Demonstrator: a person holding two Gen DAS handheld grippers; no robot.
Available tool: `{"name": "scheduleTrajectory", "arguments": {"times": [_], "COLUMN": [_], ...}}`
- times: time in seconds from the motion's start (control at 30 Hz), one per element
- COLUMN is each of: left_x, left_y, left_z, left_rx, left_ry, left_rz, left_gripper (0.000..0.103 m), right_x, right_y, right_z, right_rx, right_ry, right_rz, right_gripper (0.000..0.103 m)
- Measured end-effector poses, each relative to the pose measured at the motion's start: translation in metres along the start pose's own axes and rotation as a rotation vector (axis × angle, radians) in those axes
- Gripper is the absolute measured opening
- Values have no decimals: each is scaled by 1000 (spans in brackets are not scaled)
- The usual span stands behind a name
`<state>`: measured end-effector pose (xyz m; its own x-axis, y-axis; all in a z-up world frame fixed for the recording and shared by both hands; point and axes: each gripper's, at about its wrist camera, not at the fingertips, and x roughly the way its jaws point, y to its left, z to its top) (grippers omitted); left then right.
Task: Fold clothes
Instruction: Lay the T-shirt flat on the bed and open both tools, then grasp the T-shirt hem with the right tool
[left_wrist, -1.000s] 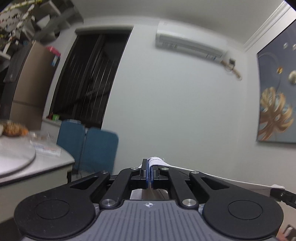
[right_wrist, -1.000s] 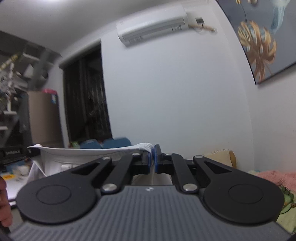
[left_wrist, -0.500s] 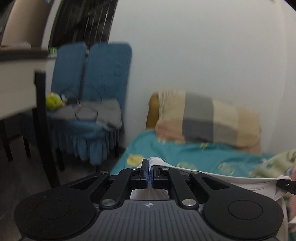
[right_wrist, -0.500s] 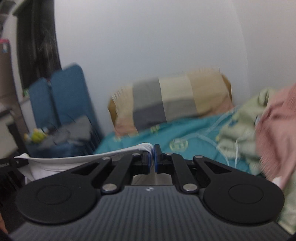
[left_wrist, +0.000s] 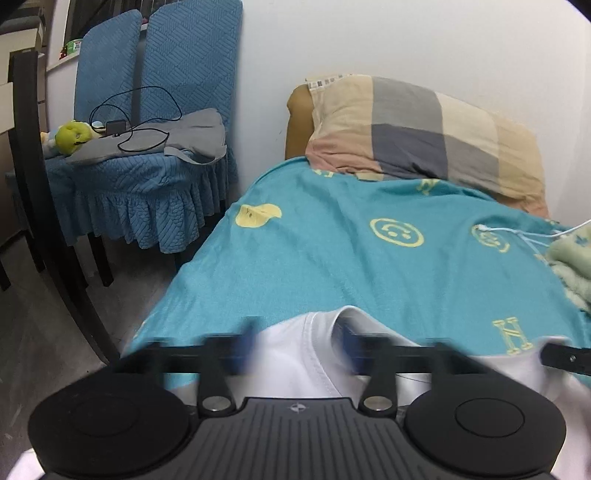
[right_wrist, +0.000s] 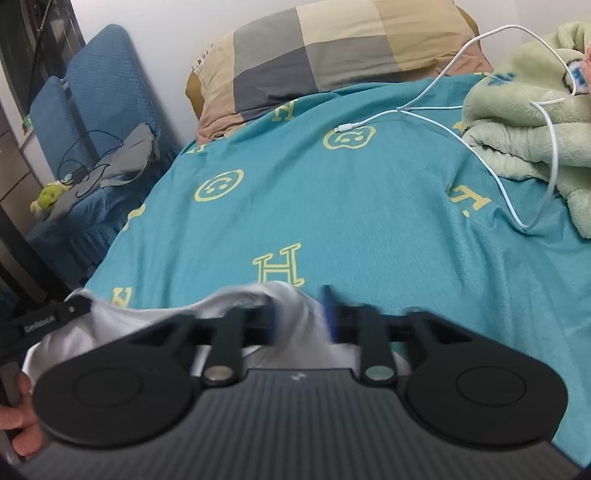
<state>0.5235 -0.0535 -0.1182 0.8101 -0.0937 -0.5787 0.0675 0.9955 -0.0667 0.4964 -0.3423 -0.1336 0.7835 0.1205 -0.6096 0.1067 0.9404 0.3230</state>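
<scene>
A white T-shirt (left_wrist: 295, 354) lies at the near edge of the bed (left_wrist: 332, 258), collar up, not visibly folded. Left tongs (left_wrist: 295, 343) and right tongs (right_wrist: 299, 314) both gape wide, blurred, holding nothing. Folding remains.

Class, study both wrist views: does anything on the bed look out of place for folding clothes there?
Yes. A white charging cable trails across the teal bedsheet and over the crumpled green blanket, in the space ahead of the white T-shirt.
</scene>
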Motion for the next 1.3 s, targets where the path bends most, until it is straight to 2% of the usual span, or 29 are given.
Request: {"name": "scheduleTrajectory", "arguments": {"times": [0.03, 0.2, 0.27, 0.53, 0.6, 0.67, 0.77, 0.93, 1.07, 1.13, 1.3], "left_x": [-12, -88, -128, -295, -334, -369, -408, -445, -447, -442, -425], "left_y": [2, 7, 8, 7, 5, 3, 3, 15, 22, 23, 25], "left_z": [1, 8, 3, -48, -67, -87, -120, -169, -187, -189, -194], "left_rx": [4, 14, 18, 68, 65, 57, 45, -33, -63, -73, -112], "left_ry": [-9, -15, -28, -59, -71, -74, -71, -28, 9, 15, 30], "left_rz": [-7, -44, -63, -111, -125, -142, -166, -183, -159, -144, -123], "left_gripper": [81, 81, 82, 82, 83, 83, 84, 85, 85, 86, 86], "right_x": [-9, -70, -109, -274, -311, -341, -368, -370, -350, -343, -317], "right_y": [1, 14, 15, -10, -21, -32, -50, -78, -90, -92, -95], "right_z": [0, -4, -12, -66, -82, -97, -114, -148, -162, -169, -192], "right_rx": [2, -3, 15, 142, 200, 254, 358, 543, 720, 770, 813], "right_ry": [-13, -36, -66, -167, -191, -209, -185, -110, -53, -59, -26], "right_rz": [6, 16, 25, 46, 61, 79, 92, 184, 271, 262, 142], "right_gripper": [82, 83, 83, 82, 79, 75, 74, 74, 75, 76, 75]}}
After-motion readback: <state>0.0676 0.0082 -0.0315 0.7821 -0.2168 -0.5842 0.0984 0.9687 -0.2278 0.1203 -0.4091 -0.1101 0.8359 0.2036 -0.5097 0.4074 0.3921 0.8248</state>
